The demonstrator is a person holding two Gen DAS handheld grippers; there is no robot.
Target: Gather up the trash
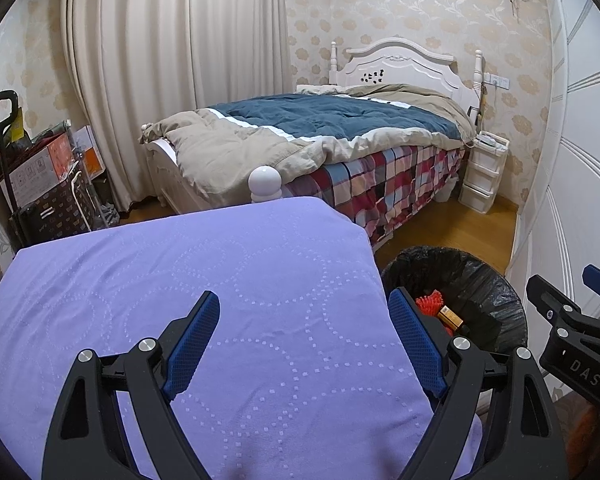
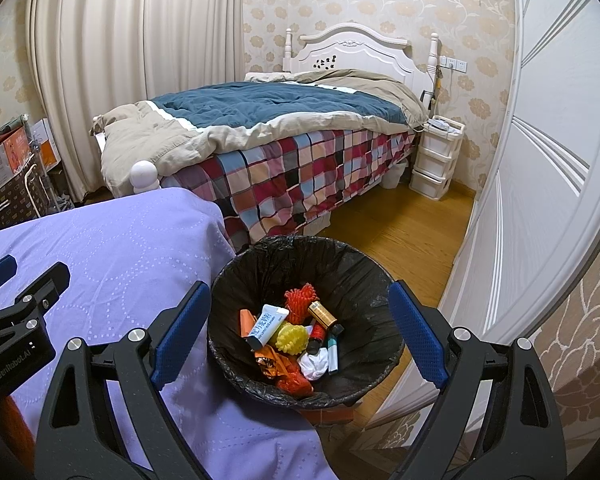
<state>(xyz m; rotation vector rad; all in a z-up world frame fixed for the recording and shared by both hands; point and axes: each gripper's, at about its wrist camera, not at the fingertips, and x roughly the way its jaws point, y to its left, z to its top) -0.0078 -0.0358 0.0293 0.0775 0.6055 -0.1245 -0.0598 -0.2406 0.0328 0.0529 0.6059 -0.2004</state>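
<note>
A bin lined with a black bag (image 2: 340,268) stands on the floor beside the purple-covered surface (image 2: 132,248). Inside lie several pieces of trash: a white tube (image 2: 269,322), a yellow spiky ball (image 2: 291,336), red netting (image 2: 300,300), a battery (image 2: 322,313) and crumpled white paper (image 2: 314,364). My right gripper (image 2: 300,332) hangs open above the bin with nothing between its fingers. My left gripper (image 1: 304,340) is open over the purple cover (image 1: 180,272), empty too. In the left wrist view the bin (image 1: 472,276) sits at the right, with the right gripper's arm (image 1: 572,344) beside it.
A bed with a blue and beige duvet (image 2: 268,116) and checked sheet fills the back. White drawers (image 2: 434,156) stand by the headboard. A white wardrobe door (image 2: 520,200) is on the right. Boxes and a trolley (image 1: 32,176) sit at the left wall. Wooden floor (image 2: 404,236) lies between bed and wardrobe.
</note>
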